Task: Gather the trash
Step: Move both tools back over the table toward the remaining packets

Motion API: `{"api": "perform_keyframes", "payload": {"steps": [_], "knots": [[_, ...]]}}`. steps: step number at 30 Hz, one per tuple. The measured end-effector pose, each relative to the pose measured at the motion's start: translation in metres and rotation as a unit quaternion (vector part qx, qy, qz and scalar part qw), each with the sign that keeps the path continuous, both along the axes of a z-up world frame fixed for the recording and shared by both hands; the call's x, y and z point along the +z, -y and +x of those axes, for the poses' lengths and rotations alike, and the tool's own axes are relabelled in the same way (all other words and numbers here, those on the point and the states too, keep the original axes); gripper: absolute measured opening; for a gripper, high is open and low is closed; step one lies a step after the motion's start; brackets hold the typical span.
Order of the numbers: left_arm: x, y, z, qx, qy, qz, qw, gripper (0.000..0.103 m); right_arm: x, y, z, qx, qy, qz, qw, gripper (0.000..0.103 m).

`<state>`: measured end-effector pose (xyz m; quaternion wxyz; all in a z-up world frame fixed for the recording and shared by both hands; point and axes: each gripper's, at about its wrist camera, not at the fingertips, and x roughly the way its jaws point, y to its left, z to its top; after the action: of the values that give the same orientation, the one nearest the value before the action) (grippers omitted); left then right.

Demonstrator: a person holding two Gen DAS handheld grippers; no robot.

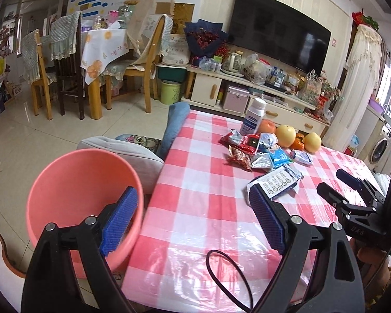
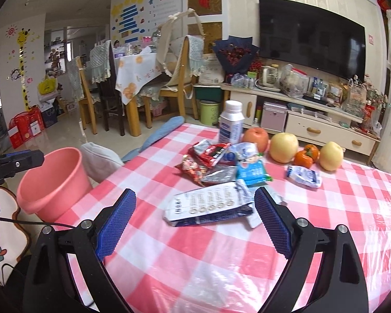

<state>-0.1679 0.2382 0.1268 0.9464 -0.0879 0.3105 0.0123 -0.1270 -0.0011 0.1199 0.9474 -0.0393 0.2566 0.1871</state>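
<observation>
A pile of empty snack wrappers [image 2: 216, 161] lies on the red-and-white checked table [image 2: 221, 260]; it also shows in the left wrist view [image 1: 255, 151]. A white and dark-blue packet [image 2: 208, 208] lies nearest, just ahead of my open, empty right gripper [image 2: 195, 221]. A small white pouch [image 2: 305, 176] lies to the right. A pink bin [image 1: 83, 203] stands on the floor off the table's left edge. My left gripper [image 1: 193, 219] is open and empty, its left finger in front of the bin. The right gripper [image 1: 352, 187] shows in the left wrist view.
A white bottle [image 2: 230, 125], an apple [image 2: 255, 138], two yellow pears [image 2: 284, 147] and persimmons [image 2: 306, 155] stand behind the wrappers. Grey and blue cushions [image 1: 133, 154] lie beside the bin. A black cable [image 1: 229, 274] loops over the table's near edge.
</observation>
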Motion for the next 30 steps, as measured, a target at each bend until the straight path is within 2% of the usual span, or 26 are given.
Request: {"api": "perform_keyframes", "payload": {"steps": [22, 30], "knots": [[-0.01, 0.059, 0.038, -0.033, -0.022, 0.027, 0.9989, 0.088, -0.014, 0.1, 0.039, -0.098, -0.011, 0.009, 0.995, 0.091], [-0.011, 0.075, 0.054, -0.046, -0.024, 0.038, 0.9979, 0.088, -0.021, 0.123, 0.05, -0.121, -0.02, 0.007, 0.992, 0.091]]}}
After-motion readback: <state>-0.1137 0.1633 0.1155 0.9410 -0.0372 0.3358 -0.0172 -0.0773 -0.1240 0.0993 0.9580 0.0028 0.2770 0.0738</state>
